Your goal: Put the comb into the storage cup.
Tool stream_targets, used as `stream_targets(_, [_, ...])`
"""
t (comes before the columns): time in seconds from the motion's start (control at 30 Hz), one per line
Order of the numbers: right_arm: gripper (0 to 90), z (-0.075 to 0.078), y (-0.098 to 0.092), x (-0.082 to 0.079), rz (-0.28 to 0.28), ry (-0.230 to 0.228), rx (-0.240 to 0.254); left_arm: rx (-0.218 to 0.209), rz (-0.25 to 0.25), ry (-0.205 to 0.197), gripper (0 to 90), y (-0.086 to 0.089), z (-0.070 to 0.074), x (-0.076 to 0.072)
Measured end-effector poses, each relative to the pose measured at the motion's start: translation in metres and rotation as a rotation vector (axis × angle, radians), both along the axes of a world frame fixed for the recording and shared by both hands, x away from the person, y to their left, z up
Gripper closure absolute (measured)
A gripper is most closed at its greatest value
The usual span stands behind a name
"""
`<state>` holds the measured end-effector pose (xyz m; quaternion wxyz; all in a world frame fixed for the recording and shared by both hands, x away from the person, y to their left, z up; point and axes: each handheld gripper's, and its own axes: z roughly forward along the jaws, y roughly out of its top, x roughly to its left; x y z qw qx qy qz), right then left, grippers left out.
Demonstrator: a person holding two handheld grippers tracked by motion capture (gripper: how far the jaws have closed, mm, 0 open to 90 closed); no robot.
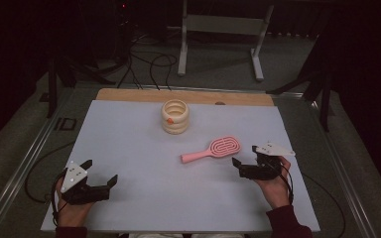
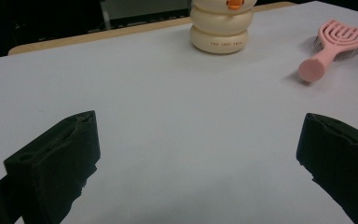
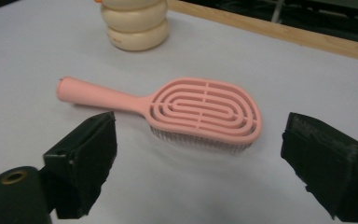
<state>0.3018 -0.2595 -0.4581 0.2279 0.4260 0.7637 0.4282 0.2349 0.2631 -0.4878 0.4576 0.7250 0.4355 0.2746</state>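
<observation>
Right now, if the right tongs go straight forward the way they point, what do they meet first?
Most likely the pink hairbrush: in the right gripper view its head lies between the open right tongs, a little ahead. The cream ring-shaped holder stands farther back.

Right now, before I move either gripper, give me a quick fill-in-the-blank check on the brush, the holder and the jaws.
1. The pink hairbrush lies with its bristles facing ____.
2. The gripper nearer the hairbrush is the ____ gripper.
3. The cream ringed holder stands ____ from the person than the hairbrush.
4. The left gripper has its jaws ____ and holds nothing.

Missing words: down; right; farther; open
</observation>
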Motion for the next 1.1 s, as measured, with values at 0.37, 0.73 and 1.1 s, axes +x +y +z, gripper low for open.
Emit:
stream_targets(0.37, [17.7, 0.001, -0.003, 0.012, -0.02, 0.037, 0.002, 0.003, -0.005, 0.003, 0.1, -0.001, 0.0, 0.0])
stream_targets(0.73, [64.3, -0.009, 0.0, 0.022, -0.038, 0.065, -0.03, 0.002, -0.007, 0.006, 0.1, -0.002, -0.001, 0.0])
stream_targets(1.1, [90.0, -0.022, 0.007, 0.029, -0.051, 0.098, -0.094, 0.008, -0.011, 0.008, 0.2, -0.002, -0.001, 0.0])
